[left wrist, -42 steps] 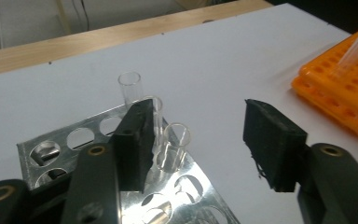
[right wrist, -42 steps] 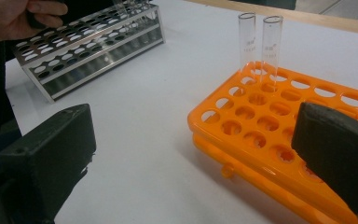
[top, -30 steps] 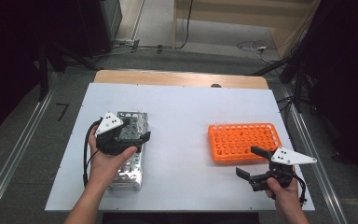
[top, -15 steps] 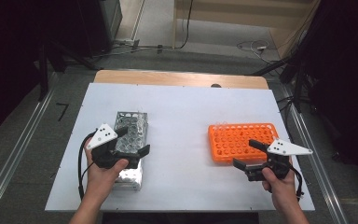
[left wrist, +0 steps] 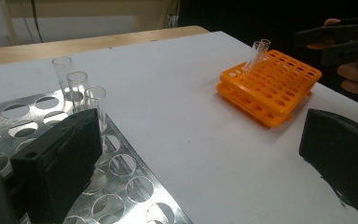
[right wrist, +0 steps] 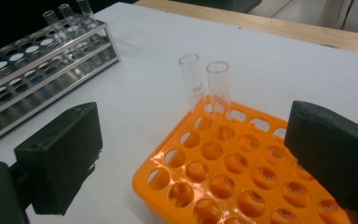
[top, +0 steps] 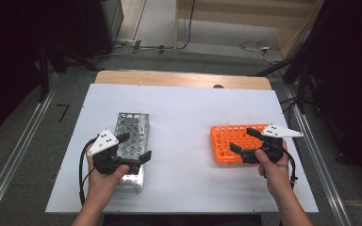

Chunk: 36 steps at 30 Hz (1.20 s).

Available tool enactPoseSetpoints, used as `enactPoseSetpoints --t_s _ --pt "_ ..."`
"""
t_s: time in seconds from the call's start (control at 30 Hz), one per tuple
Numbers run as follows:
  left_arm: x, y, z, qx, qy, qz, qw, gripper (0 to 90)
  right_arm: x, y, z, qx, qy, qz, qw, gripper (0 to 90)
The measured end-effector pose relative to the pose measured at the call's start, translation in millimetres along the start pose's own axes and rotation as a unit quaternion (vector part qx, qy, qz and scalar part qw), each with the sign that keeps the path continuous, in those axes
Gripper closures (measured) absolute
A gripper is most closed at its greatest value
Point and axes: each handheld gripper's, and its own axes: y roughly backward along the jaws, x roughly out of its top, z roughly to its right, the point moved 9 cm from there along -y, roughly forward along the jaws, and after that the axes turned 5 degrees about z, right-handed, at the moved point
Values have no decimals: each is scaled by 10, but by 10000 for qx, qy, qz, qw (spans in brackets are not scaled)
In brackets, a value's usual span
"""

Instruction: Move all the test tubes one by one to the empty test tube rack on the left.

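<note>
Seen from above: a white tabletop (top: 184,108), with a metal tube rack (top: 131,134) at the left and an orange tube rack (top: 233,141) at the right, well apart. Three clear glass tubes (left wrist: 78,86) stood upright at the far edge of the metal rack; two more tubes (right wrist: 208,88) stood side by side in a far corner of the orange rack.

Left gripper (top: 134,147) hovered over the near half of the metal rack, jaws wide apart and empty, held low in a hand (top: 101,181) coming in from the near edge. Right gripper (top: 242,140) hung over the near right part of the orange rack, jaws likewise spread with nothing between them, hand (top: 271,165) behind it, pointing left across the holes.

Likely step: fetching a tube from the metal rack for carrying over to the orange one. Best done by moving the left gripper farther, toward the three tubes, lining up on a single tube, closing gently on the glass below the rim, then lifting straight up so as not to catch the plate or knock the neighbours.
</note>
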Motion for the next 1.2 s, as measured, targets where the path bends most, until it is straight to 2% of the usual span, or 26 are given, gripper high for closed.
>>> enactPoseSetpoints --t_s 0.17,0.33,0.47,0.63,0.7,0.8,0.93,1.07,1.2 --pt "-8 -1 8 -14 -20 -6 10000 0 59 -136 106 -72 -123 17 9999 72" --pt "-3 -1 24 -27 -31 -3 10000 0 65 -279 212 -180 -216 -33 9996 159" --pt "-4 5 21 -35 -8 -16 10000 0 21 -374 289 -422 -186 -135 9988 192" --pt "4 10 16 -48 -7 14 10000 0 -44 -466 262 -596 -203 -234 9977 295" --pt "9 10 21 -43 -4 30 10000 0 -89 -505 246 -642 -119 -347 9973 344" --pt "7 12 34 -75 -15 20 10000 0 -126 -541 251 -708 -107 -420 9966 462" --pt "6 11 39 -79 -21 18 10000 0 -150 -563 274 -703 -356 -455 9958 570" --pt "3 8 39 -72 -26 11 10000 0 -188 -588 253 -665 -275 -554 9959 612" --pt "3 5 41 -61 -26 13 10000 0 -244 -626 245 -753 -250 -656 9947 639"
